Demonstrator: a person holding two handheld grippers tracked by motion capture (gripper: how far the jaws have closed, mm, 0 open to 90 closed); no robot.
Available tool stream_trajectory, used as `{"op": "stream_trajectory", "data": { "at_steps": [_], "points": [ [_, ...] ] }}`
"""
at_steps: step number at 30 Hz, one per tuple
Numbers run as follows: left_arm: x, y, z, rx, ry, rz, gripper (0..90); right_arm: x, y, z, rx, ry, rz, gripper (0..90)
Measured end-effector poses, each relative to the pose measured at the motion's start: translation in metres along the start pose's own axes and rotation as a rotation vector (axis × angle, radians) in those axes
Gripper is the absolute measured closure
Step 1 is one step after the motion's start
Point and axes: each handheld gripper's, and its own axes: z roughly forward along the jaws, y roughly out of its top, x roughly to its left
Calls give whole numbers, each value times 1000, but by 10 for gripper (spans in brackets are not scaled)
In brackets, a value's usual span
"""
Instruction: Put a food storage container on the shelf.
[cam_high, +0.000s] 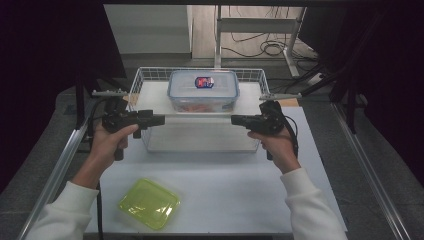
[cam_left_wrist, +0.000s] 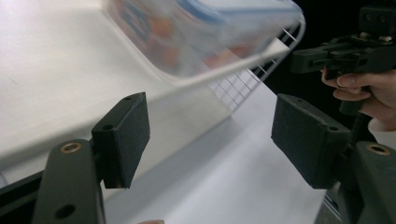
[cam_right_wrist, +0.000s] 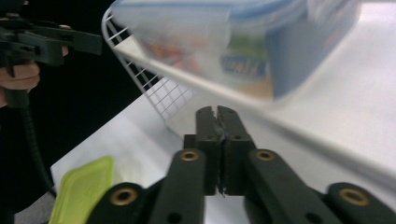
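I am holding a gripper in each hand, one at each end of the wire basket, which is sitting on the white table. I am taking the basket as my landmark.

My left gripper is hanging just off the basket's near left corner, pointing inward along its front rim. Its jaws are standing wide apart with nothing between them; in the left gripper view the pads are framing bare table and the basket's rim, touching neither.

My right gripper is hanging near the basket's front rim, towards the right end, pointing back at the left one. Its jaws are pressed together, pad against pad, gripping nothing; the right gripper view is showing them meeting just below the rim. I cannot tell whether the tips are touching the wire.

The box, clear with a blue-edged lid and a red and blue label, is sitting inside the basket, towards its far side and roughly centred. Something reddish is showing through its wall, too blurred to name.

The green lid is lying flat on the table, well in front of the basket's left corner, by my left sleeve.
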Motion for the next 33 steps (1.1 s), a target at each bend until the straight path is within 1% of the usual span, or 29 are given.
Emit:
{"op": "stream_trajectory", "data": {
  "at_steps": [1,2,3,4,6,7,9,10,11,13,14,16,17,18,19,20,21,23,24,25,27,29,31,33],
  "points": [
    [-2,-4,0,1,-2,3,281,2,-5,-3,7,-3,-7,688],
    [-7,-17,-2,14,3,11,282,6,-18,-8,19,-11,-6,526],
    [-7,-17,-2,14,3,11,284,6,-18,-8,19,-11,-6,526],
    [-10,-26,-3,12,3,15,284,7,-24,-10,22,-7,0,469],
    [-14,-42,-4,26,-1,20,286,12,-43,-16,19,-8,-10,392],
    [-14,-50,-4,34,0,23,286,15,-61,-19,35,-20,-30,362],
    [-14,-63,-3,42,-4,25,284,18,-73,-22,51,-32,-50,347],
    [-14,-79,-2,59,-5,25,284,18,-80,-23,57,-34,-51,340],
    [-14,-79,-2,59,-5,25,283,18,-80,-23,57,-34,-51,340],
    [-14,-90,0,76,-7,29,282,17,-97,-26,73,-41,-35,329],
    [-14,-95,0,84,-8,33,282,17,-97,-26,73,-41,-35,329],
    [-14,-104,2,100,-6,39,282,16,-106,-27,87,-42,-20,326],
    [-14,-107,2,106,-4,45,282,14,-113,-26,106,-46,-13,324],
    [-14,-113,2,112,-2,52,281,14,-114,-26,116,-47,-7,322],
    [-14,-113,2,112,-2,52,282,13,-116,-25,122,-48,-4,322],
    [-13,-119,3,127,0,60,281,12,-118,-25,122,-46,2,322],
    [-13,-119,3,127,0,60,281,11,-120,-25,123,-43,10,322],
    [-11,-126,4,148,18,70,282,11,-122,-24,130,-43,16,321],
    [-9,-129,5,157,20,66,282,10,-126,-23,135,-46,15,321],
    [-6,-133,6,165,22,56,283,9,-133,-20,153,-41,28,320],
    [-5,-134,6,169,24,55,284,9,-136,-19,161,-42,31,320],
    [-4,-136,6,168,27,50,288,7,-144,-15,186,-46,40,319],
    [-5,-136,5,171,27,53,291,7,-145,-14,189,-45,44,319],
    [-6,-137,5,176,33,60,308,7,-146,-13,191,-50,38,318]
  ]
}}
